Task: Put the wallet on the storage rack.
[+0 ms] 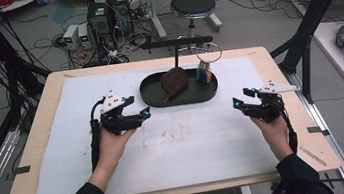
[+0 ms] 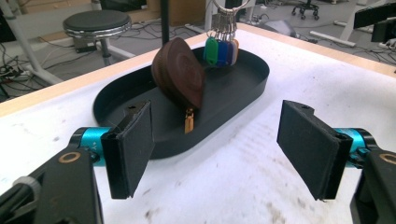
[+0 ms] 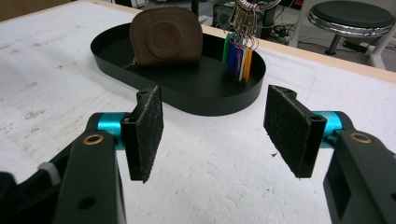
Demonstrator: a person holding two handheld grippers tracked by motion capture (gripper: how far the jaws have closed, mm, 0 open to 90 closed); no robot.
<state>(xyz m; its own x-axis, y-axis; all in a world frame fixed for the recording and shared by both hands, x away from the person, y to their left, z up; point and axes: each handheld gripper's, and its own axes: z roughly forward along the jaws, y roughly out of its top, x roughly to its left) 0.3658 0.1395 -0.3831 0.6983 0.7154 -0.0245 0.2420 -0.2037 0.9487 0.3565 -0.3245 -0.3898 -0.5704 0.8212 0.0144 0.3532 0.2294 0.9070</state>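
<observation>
Nearest the person, the white padded mat (image 1: 166, 148) covers most of the light wooden table (image 1: 40, 144), and both hands rest over it. The left gripper (image 1: 143, 115) is held at the left of the mat; its two black padded jaws stand wide apart with nothing between them. The right gripper (image 1: 239, 102) is held at the right of the mat, its jaws also spread wide and empty. Both point inward and forward, toward the middle of the table, and each is well short of the tray.

Beyond the grippers, near the far edge of the mat, lies the shallow black oval tray (image 1: 152, 97). Inside it, left of centre, stands the brown leather half-round zip pouch (image 1: 174, 81), propped on its straight edge and leaning; in the left gripper view its gold zip pull (image 2: 188, 122) hangs down to the tray floor. At the right end of the tray, against the far wall, rests the bunch of coloured plastic key tags (image 1: 203, 74), green, blue, purple and orange, standing upright on a metal key ring (image 1: 208, 53) that rises above the tray rim. Pouch and tags stand near each other, not touching.

Farther off, past the table, a round black stool (image 1: 192, 4) stands on the floor among cables.
</observation>
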